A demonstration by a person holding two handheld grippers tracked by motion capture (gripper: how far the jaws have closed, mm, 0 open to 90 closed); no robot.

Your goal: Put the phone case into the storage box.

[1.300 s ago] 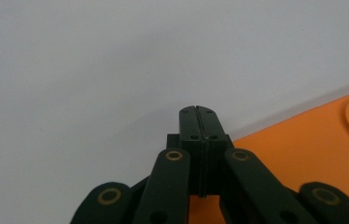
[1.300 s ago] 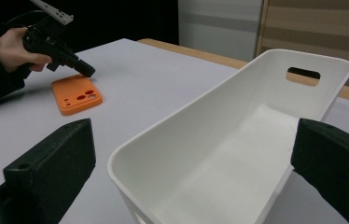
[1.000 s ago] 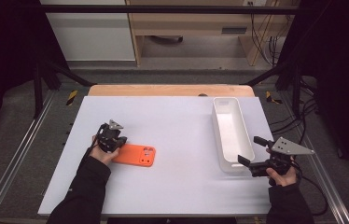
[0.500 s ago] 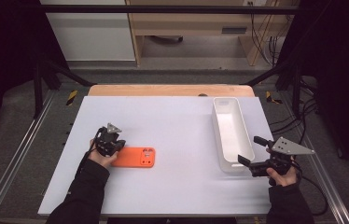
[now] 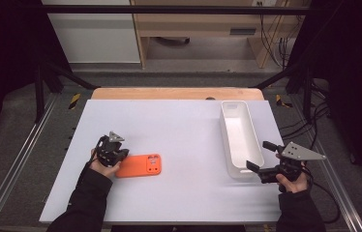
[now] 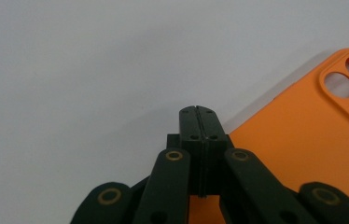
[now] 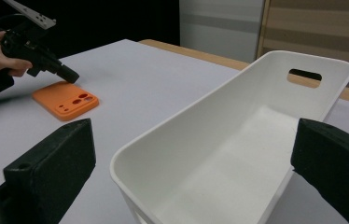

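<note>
My left claw [image 5: 121,155], jaws pressed shut on nothing, rests at the near end of the orange phone case [image 5: 139,166] lying flat on the white surface [image 5: 179,130], seemingly touching it. My right claw [image 5: 258,155], jaws wide apart and empty, waits at the white bin [image 5: 239,140]. Next: open and grip the case's edge.

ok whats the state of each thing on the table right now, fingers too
orange rubbery phone case: lying flat on the table, camera holes facing up, not lifted
long white plastic bin: upright, empty
left gripper: fingers shut, empty, tips at the case's near edge
right gripper: fingers wide open, straddling the bin's near end, not gripping it
</note>
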